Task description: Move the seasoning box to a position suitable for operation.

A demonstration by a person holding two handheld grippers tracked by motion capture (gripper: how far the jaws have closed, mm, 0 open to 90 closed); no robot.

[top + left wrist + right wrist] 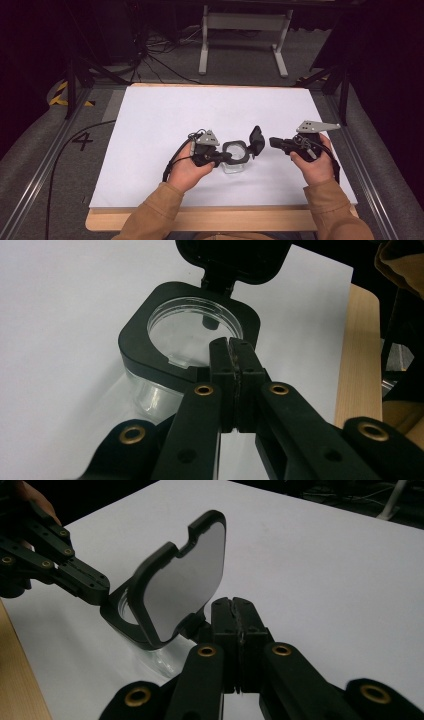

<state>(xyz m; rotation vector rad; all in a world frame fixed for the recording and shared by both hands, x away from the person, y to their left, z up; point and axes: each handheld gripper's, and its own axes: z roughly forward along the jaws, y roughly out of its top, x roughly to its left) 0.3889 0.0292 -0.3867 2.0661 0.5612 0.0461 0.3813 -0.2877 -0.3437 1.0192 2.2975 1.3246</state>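
A clear container (235,162) with a black square collar stands on the white sheet (165,115) toward the near middle of the table, between the two hands; its hinged lid (256,140) is swung up and back on the side toward the right hand, leaving the round mouth uncovered; in the left gripper view the mouth and the clear wall of the container (187,335) show plainly, with the lid (232,257) rising at the far rim. The left gripper (226,158) has its jaws pressed together with nothing between them, the tips lying over the near edge of the collar; whether they touch it I cannot tell. The right gripper (272,142) also has its jaws together and empty, its tips just beside the raised lid on its outer face, seen close in the right gripper view (232,605) next to the lid (182,580). Wide bare sheet lies beyond and to either side of the container; the wooden table edge (225,220) runs just behind the wrists; metal rails (45,165) border the table well apart from the work.
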